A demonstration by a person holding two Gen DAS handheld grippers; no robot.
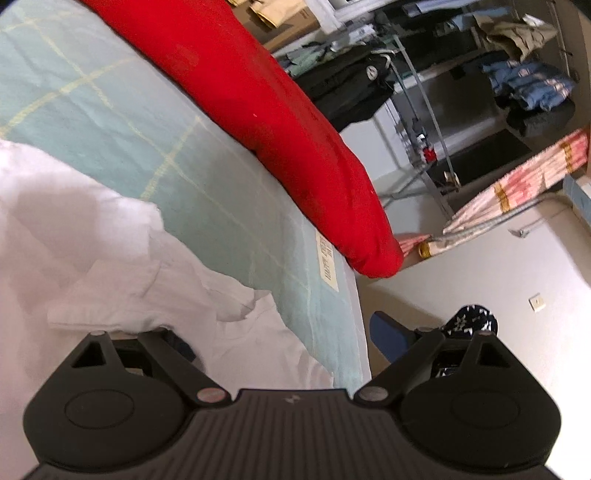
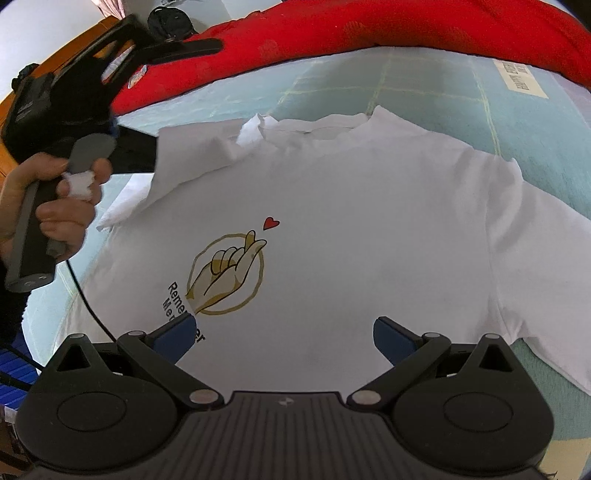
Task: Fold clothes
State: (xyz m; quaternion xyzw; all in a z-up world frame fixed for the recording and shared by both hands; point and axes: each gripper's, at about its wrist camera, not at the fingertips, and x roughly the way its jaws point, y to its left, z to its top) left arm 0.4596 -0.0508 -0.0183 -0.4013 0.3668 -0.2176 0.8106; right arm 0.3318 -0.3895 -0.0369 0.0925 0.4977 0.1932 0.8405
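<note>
Lying print-up on the bed [image 2: 424, 85], the shirt [image 2: 369, 229] has its left sleeve folded in. Both tongs, left [image 1: 284, 341] and right [image 2: 282, 339], gape wide, empty. A shallow pinch could drag the shirt askew.

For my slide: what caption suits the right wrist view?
Open right gripper hovers over a white T-shirt spread on the bed.

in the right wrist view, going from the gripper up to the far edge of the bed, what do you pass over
right gripper → finger-heart print on the white t-shirt → small red heart → shirt collar → pale green checked sheet → red pillow
</note>
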